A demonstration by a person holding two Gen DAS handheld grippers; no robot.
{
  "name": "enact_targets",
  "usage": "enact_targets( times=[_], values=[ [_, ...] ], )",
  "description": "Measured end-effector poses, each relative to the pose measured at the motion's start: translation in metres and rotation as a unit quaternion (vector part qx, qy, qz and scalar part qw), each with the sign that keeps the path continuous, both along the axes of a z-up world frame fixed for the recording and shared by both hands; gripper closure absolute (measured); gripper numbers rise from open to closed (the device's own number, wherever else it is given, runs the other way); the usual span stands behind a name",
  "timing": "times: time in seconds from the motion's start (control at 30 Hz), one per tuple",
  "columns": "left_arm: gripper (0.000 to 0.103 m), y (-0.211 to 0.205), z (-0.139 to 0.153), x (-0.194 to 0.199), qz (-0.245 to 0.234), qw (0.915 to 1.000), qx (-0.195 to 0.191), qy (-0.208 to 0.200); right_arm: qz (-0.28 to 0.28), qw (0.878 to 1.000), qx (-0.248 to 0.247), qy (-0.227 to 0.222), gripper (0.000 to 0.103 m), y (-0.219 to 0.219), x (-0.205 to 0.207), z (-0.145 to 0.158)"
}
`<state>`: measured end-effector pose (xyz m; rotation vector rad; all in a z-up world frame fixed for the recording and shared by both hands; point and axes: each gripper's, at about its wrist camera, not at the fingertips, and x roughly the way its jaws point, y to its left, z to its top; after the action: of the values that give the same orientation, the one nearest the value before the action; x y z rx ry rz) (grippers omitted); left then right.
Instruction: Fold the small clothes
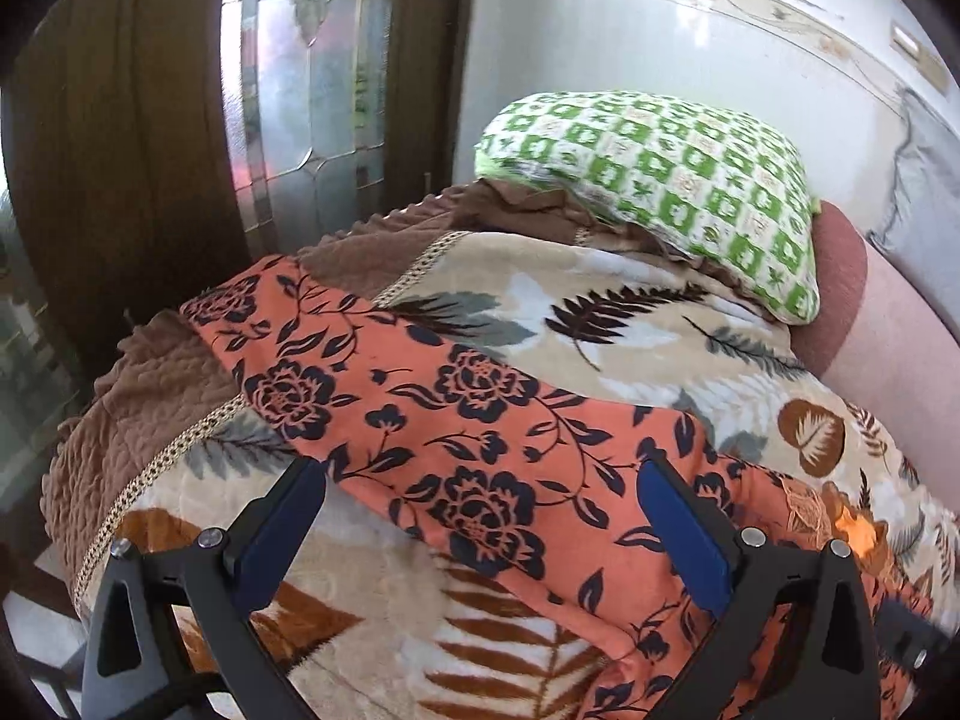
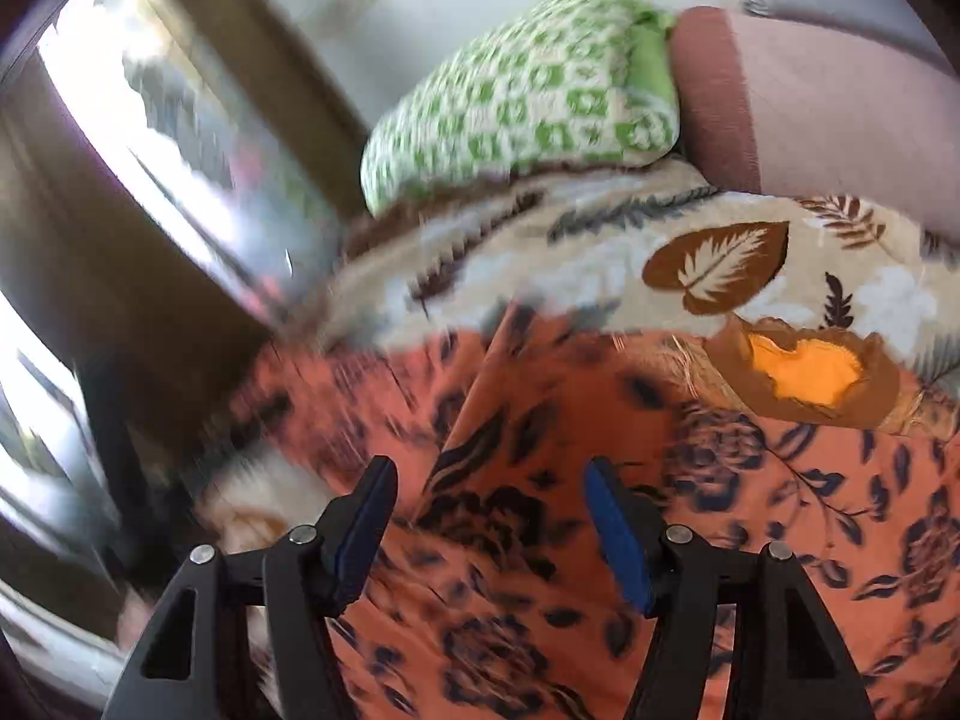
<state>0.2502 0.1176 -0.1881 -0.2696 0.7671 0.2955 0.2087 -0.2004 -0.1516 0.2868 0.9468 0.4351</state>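
Behind the bed, a dark wooden door frame (image 1: 120, 138) with one patterned glass pane (image 1: 312, 78) is seen at the left, and a pale glossy wall (image 1: 630, 60) at the right. One plush blanket (image 1: 522, 282), beige with printed leaves and edged in quilted brown, is spread over the bed. One orange garment (image 1: 480, 420), thin and printed with dark navy flowers, is laid diagonally across the blanket, reaching its left edge. One plump pillow (image 1: 660, 180) in a green and white check is set at the head, beside one pink bolster (image 1: 864, 312). Two grippers are seen. The left gripper (image 1: 480, 498) is held spread above the garment, nothing between its blue pads. The right gripper (image 2: 489, 498) is likewise spread over the garment (image 2: 540, 420), in a blurred view.
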Motion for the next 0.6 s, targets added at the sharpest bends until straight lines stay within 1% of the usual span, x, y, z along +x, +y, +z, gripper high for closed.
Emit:
enact_targets(
  times=[0.03,0.07,0.17,0.2,0.3,0.4,0.43,0.5,0.6],
  values=[
    [0.0,0.002,0.0,-0.001,0.002,1.0,-0.005,-0.002,-0.005,1.0,0.003,0.006,0.035,-0.006,-0.003,-0.005],
    [0.0,0.002,0.001,-0.002,0.0,0.9999,-0.011,-0.006,-0.02,1.0,0.015,0.012,0.035,-0.012,-0.001,-0.009],
    [0.0,-0.007,0.002,-0.002,-0.024,0.9995,-0.02,-0.011,-0.087,0.995,0.052,0.016,0.035,-0.05,-0.014,-0.021],
    [0.0,-0.013,0.002,-0.002,-0.036,0.9991,-0.021,-0.011,-0.109,0.992,0.058,0.016,0.035,-0.059,-0.01,-0.025],
    [0.0,-0.032,0.001,-0.002,-0.074,0.9969,-0.021,-0.016,-0.179,0.981,0.068,0.018,0.035,-0.101,-0.025,-0.032],
    [0.0,-0.061,-0.004,0.0,-0.125,0.9917,-0.026,-0.012,-0.243,0.964,0.104,0.027,0.036,-0.15,-0.042,-0.039],
    [0.0,-0.072,-0.007,0.001,-0.139,0.99,-0.022,-0.008,-0.264,0.957,0.119,0.031,0.036,-0.166,-0.048,-0.046],
    [0.0,-0.095,-0.017,0.007,-0.171,0.9851,-0.014,0.011,-0.29,0.947,0.136,0.034,0.045,-0.187,-0.056,-0.055],
    [0.0,-0.126,-0.039,0.017,-0.204,0.9775,0.003,0.052,-0.311,0.94,0.136,0.041,0.048,-0.205,-0.062,-0.065]
  ],
)
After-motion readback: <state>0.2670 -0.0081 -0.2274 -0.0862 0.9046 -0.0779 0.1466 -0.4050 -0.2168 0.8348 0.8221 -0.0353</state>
